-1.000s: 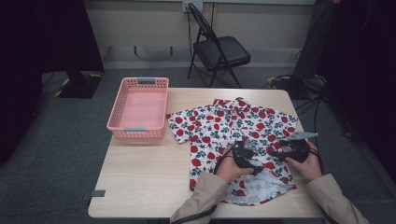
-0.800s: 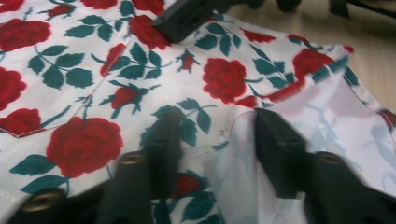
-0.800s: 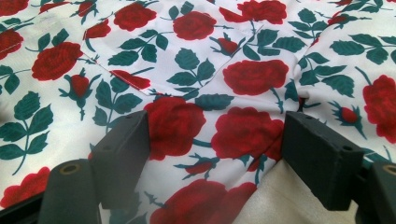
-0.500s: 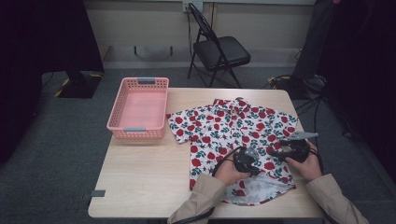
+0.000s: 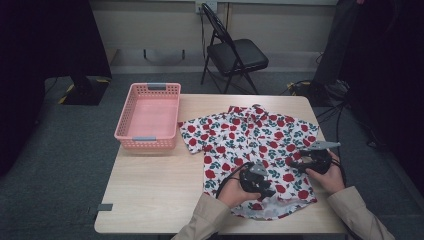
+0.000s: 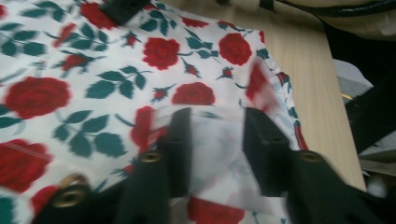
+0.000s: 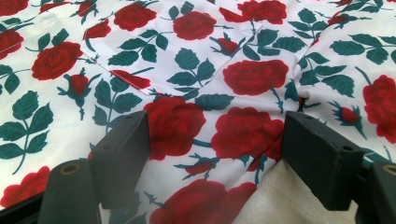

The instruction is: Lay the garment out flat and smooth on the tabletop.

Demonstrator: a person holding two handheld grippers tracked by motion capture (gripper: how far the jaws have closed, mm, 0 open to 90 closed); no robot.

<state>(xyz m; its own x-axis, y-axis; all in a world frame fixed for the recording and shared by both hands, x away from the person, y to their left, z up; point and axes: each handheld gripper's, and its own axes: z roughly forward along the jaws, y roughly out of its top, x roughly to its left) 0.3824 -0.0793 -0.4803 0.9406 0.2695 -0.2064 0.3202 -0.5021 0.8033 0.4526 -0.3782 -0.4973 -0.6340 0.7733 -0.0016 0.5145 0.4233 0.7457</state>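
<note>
Rose-print shirt [image 5: 250, 137] runs 12-to-6 on the table; left gripper [image 6: 212, 149], jaws half open and just widening over the hem, sits nearest.

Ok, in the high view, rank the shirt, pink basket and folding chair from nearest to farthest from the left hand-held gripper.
1. Rose-print shirt: right under the left hand-held gripper, near its bottom hem.
2. Pink basket: at the table's far-left corner.
3. Folding chair: on the floor beyond the table's far edge.
</note>
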